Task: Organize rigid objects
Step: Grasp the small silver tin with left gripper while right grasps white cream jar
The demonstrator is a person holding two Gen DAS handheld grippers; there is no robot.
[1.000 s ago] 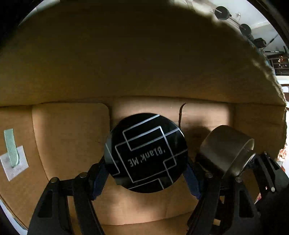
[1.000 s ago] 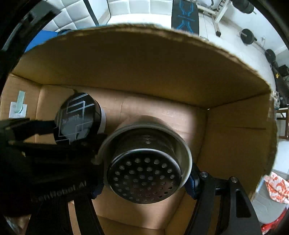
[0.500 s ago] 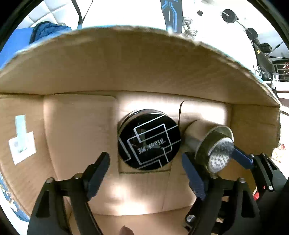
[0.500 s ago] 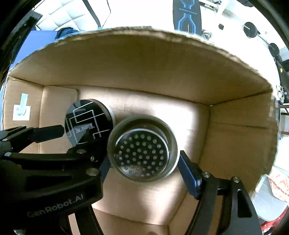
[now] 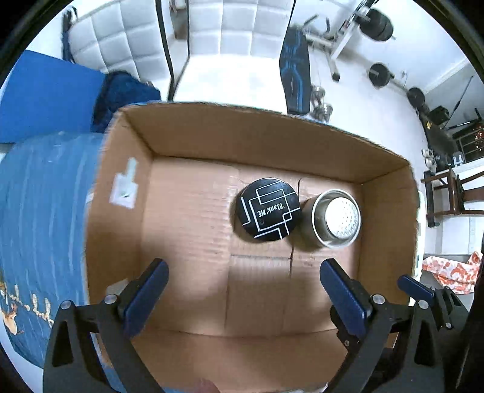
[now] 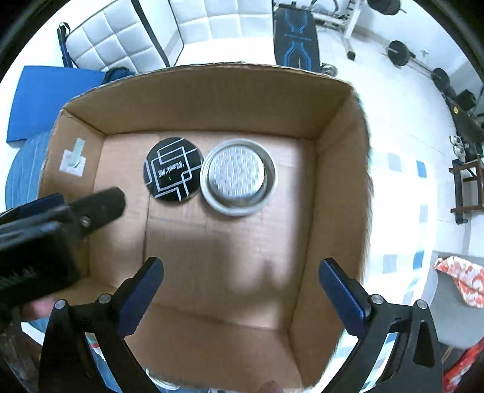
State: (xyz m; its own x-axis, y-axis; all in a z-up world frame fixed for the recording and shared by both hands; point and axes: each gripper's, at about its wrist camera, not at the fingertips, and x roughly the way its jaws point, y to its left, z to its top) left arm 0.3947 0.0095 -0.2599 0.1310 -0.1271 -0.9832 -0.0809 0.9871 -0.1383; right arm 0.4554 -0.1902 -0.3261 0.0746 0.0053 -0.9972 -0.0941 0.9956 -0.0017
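A black round tin (image 5: 267,209) with white line art stands on the floor of an open cardboard box (image 5: 187,211). A steel perforated cup (image 5: 335,222) stands right beside it. Both show in the right wrist view, the tin (image 6: 174,173) left of the cup (image 6: 238,177). My left gripper (image 5: 243,290) is open and empty, raised above the box's near side. My right gripper (image 6: 240,288) is open and empty, also above the box (image 6: 332,193). The left gripper's body (image 6: 60,220) shows at the left of the right wrist view.
The box sits on a blue cloth (image 5: 42,217). A white label (image 5: 124,187) is stuck on the box's left wall. White padded furniture (image 5: 236,27), a weight bench (image 5: 295,75) and dumbbells (image 5: 379,74) stand on the white floor beyond. An orange patterned cloth (image 6: 462,281) lies at the right.
Both grippers let go of the tin and the cup on the box floor, opened, and pulled up and back out of the box. The room beyond has come into view.
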